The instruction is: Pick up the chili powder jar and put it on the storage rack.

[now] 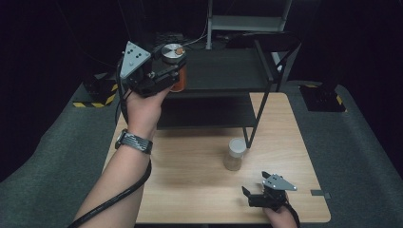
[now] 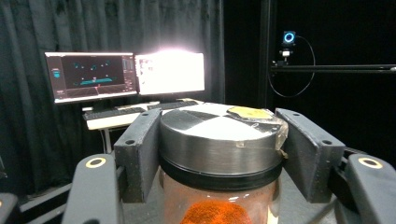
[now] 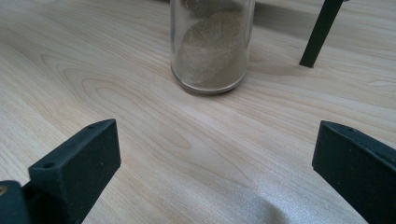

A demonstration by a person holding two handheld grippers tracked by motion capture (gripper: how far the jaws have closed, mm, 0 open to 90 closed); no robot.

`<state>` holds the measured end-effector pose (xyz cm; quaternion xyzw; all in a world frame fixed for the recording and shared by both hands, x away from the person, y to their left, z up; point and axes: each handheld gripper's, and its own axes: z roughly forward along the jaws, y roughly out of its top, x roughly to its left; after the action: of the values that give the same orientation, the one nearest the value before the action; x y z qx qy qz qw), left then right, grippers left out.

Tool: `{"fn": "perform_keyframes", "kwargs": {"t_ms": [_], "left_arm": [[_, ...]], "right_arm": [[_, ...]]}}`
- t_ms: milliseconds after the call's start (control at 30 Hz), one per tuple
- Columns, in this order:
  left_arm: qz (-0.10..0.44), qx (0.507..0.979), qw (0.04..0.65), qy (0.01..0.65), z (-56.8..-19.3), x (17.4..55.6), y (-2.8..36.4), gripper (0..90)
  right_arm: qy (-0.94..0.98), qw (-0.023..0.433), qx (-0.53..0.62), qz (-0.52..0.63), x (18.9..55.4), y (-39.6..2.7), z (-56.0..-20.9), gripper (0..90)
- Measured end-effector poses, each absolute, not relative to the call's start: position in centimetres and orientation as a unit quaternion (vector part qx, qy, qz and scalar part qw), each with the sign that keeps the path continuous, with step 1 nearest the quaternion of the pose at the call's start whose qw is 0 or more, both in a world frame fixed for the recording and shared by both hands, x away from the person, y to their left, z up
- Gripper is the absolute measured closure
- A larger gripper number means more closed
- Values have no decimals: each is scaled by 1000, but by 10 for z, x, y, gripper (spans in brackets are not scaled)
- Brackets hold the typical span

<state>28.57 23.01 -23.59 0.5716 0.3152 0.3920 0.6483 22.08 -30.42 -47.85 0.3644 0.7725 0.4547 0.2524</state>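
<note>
Left gripper raised high at the shelf rack, fingers clamped on the jar of orange powder just under its metal lid. Grip sits at the neck, likely so the jar hangs upright and nothing shifts inside. Jar held in the air, off the table, in front of the rack's upper shelf; probably being put there or taken off, cannot tell which. Round yellowish sticker taped on the lid top. Orange powder heaped in the lower part of the glass, fill level partly hidden by the frame edge.

Right gripper low at the near right edge of the table, fingers wide apart, holding nothing, aimed at the second jar. Looks parked and ready for a later grab. Second jar upright on the table near a rack leg, well apart from the fingers. Clear glass, pale tan powder inside, sloped against one side. Pale lid seen from the high view.
</note>
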Motion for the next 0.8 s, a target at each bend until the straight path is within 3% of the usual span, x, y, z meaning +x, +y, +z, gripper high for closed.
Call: {"fn": "perform_keyframes", "kwargs": {"t_ms": [800], "left_arm": [[390,557,649,342,-248,319,223,347]], "right_arm": [[770,252,362,461,220,-307,-480,3]]}}
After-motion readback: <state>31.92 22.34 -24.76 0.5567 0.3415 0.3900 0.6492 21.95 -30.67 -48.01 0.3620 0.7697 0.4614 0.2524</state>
